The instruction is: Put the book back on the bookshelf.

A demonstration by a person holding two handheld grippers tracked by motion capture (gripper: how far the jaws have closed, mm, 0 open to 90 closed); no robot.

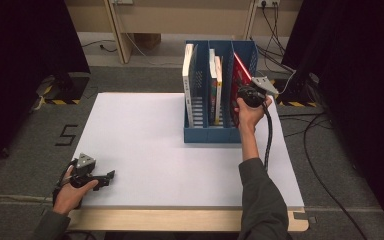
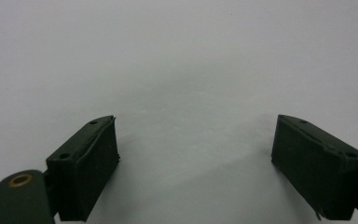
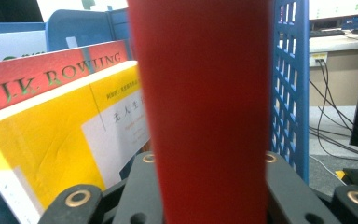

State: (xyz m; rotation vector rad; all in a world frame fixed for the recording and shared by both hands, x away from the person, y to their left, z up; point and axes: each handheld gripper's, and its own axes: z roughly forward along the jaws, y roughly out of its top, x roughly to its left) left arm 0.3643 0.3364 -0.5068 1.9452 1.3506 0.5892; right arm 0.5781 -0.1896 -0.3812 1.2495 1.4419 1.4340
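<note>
One red book (image 1: 239, 75): stands tilted in the rightmost slot of the blue file rack (image 1: 215, 134), at about 1 o'clock on the worktop (image 1: 145, 145).
Red book, close up: in the right gripper view its red spine (image 3: 205, 107) rises between the two black jaws, which pinch it from both sides.
Right gripper (image 1: 246, 95): at the near edge of the red book, gripped by the person's right hand (image 1: 250, 115); a black cable hangs from it toward 5 o'clock.
Rack neighbours: the right gripper view shows a yellow book (image 3: 60, 140) just beside the red one, with a red-covered book lettered "J.K. ROWLING" (image 3: 51, 77) behind it; from the high view these read as thin spines in the middle slot, the lettering too small to make out.
White book (image 1: 187, 75): upright in the leftmost slot, seen from the high view.
Rack wall: the blue lattice side (image 3: 289, 84) stands just right of the red spine in the right gripper view.
Left gripper (image 1: 111, 176): at 7 o'clock near the worktop's front edge, well apart from the rack, held in the left hand (image 1: 72, 192).
Left jaws: spread, bare white worktop between them in the left gripper view (image 2: 196, 158).
</note>
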